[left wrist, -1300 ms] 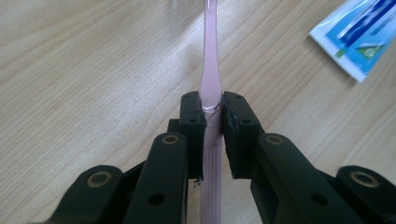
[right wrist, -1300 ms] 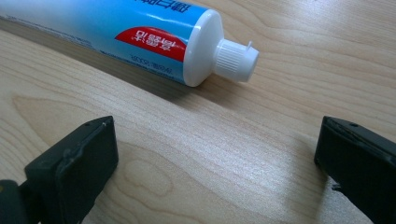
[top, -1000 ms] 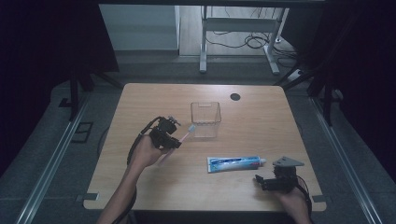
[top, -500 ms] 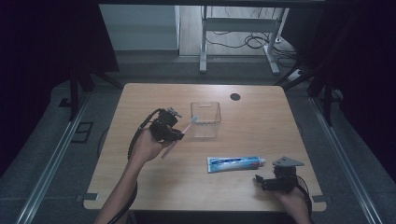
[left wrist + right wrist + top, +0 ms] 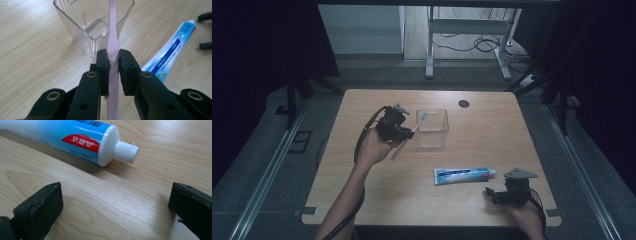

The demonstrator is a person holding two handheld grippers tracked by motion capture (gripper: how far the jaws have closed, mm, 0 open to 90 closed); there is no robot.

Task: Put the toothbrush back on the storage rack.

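The left hand-held gripper (image 5: 113,62) is clamped on a pink toothbrush (image 5: 113,42), its jaws pressing the handle from both sides. In the high view the toothbrush (image 5: 409,134) slants from 7 o'clock up to 1 o'clock, its head over the rim of the clear cup (image 5: 434,131) standing mid-tabletop (image 5: 492,125). The right hand-held gripper (image 5: 115,202) rests low with its jaws wide apart around bare wood, the capped end of the toothpaste tube (image 5: 75,140) near, at its 12 o'clock
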